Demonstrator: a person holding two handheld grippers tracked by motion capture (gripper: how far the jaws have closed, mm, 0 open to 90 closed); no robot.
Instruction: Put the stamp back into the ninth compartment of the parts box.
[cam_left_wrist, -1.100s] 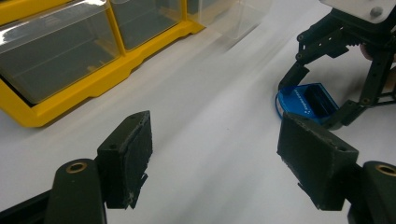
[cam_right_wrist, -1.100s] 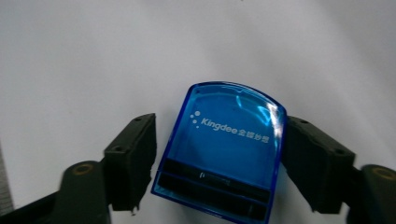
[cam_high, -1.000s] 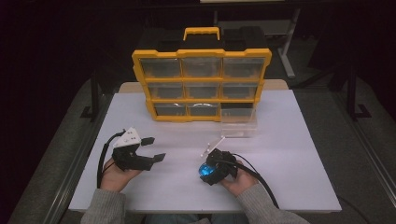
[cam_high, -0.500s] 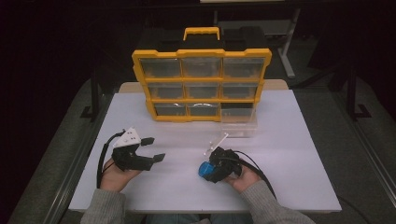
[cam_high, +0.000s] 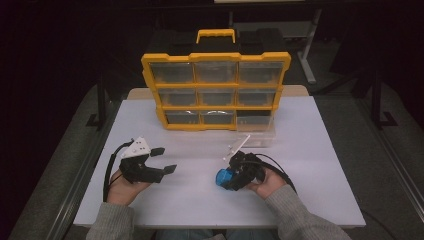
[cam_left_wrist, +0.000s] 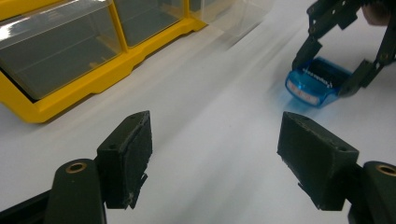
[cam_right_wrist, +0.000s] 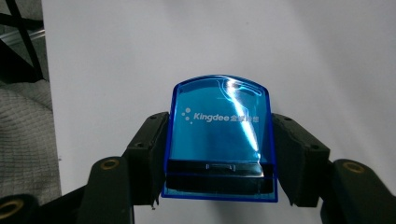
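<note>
High view: dim room, surroundings near black, white table (cam_high: 310, 150) is the brightest area, evenly lit from above with soft faint shadows. Picture soft and low in detail. Left gripper view: strong motion blur across the upper right of the frame, streaking the table; jaws at the bottom sharp. Right gripper view: sharp, white glare streak on the blue case (cam_right_wrist: 219, 140) upper right, table nearly blown out, dark upper left corner.
</note>
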